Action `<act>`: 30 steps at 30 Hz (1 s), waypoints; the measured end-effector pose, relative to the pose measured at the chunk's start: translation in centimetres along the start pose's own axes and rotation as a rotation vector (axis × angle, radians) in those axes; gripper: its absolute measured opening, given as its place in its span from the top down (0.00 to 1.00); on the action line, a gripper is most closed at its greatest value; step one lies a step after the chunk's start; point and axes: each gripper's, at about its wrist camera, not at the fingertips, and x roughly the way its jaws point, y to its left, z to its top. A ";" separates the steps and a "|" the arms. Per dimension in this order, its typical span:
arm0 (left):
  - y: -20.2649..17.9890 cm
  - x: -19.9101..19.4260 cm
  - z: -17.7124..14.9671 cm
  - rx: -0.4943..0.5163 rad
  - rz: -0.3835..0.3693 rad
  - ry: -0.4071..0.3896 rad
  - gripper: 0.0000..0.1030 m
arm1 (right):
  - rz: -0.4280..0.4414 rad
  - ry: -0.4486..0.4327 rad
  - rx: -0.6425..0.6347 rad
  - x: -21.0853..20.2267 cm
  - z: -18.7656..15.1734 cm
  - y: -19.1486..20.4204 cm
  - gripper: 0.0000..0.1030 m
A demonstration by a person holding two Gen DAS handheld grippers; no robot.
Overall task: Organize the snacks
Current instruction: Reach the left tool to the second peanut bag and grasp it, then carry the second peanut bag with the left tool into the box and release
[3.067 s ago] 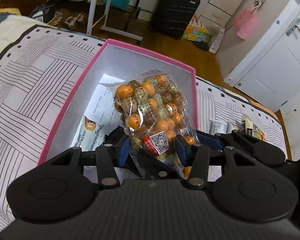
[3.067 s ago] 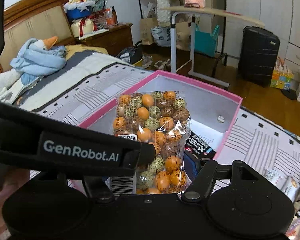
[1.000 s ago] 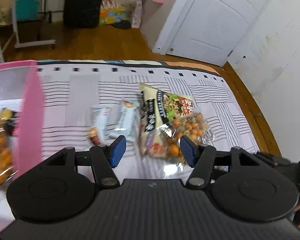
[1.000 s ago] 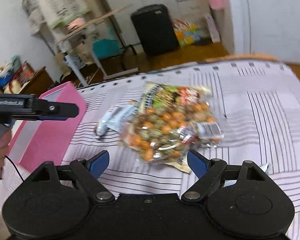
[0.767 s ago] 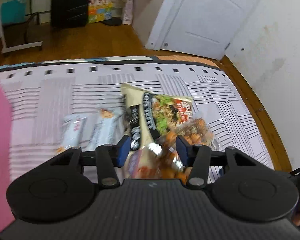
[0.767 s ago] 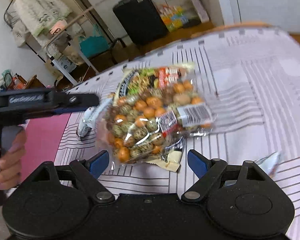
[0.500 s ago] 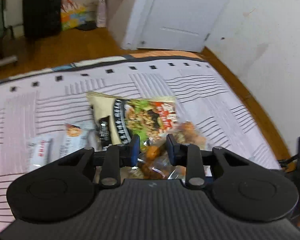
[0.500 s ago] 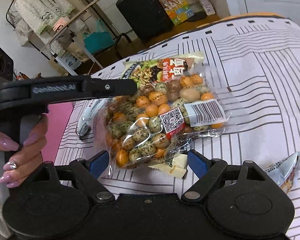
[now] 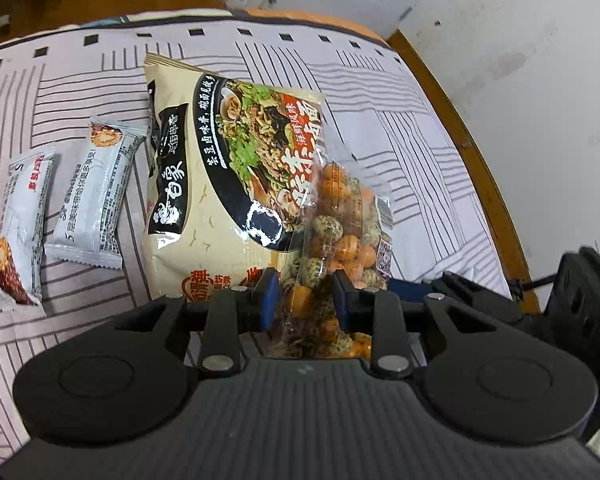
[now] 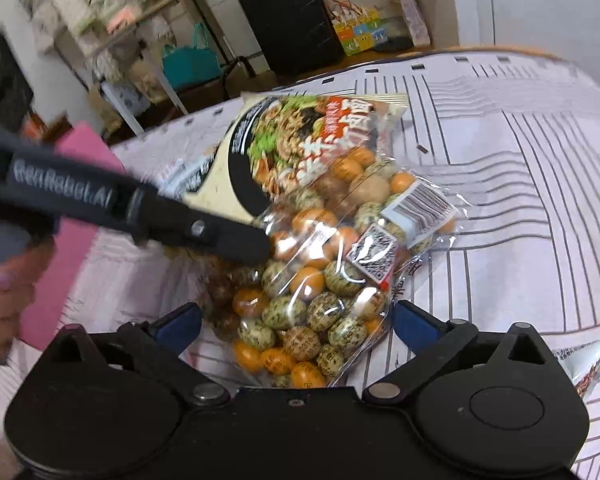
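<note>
Left tongs [image 9: 305,294] clamp the clear bag of speckled orange-and-green coated nuts [image 10: 320,276]; right tongs [image 10: 296,322] stand apart around it. Risk: slippery film slides free during lifting.

Black suitcase [image 10: 290,20], teal bag [image 10: 188,66]

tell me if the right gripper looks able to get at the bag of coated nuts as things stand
Probably yes. The right gripper has just been opening and stands wide, with the near end of the clear nut bag between its pads, nothing covering it. The left gripper is already pinching the same bag on one side, so room is tight.
</note>
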 end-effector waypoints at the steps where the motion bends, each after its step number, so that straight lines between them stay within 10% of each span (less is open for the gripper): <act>1: -0.2 0.1 -0.3 0.002 0.011 -0.017 0.70 | -0.023 -0.008 -0.031 0.2 -0.2 0.5 0.00; 10: -3.3 0.4 -3.3 0.151 0.125 -0.098 0.58 | -0.068 -0.084 -0.106 -0.6 -2.3 1.8 0.02; 30: -4.6 -7.4 -9.7 0.039 0.193 -0.024 0.58 | 0.078 0.004 -0.175 -7.5 -6.0 8.3 0.10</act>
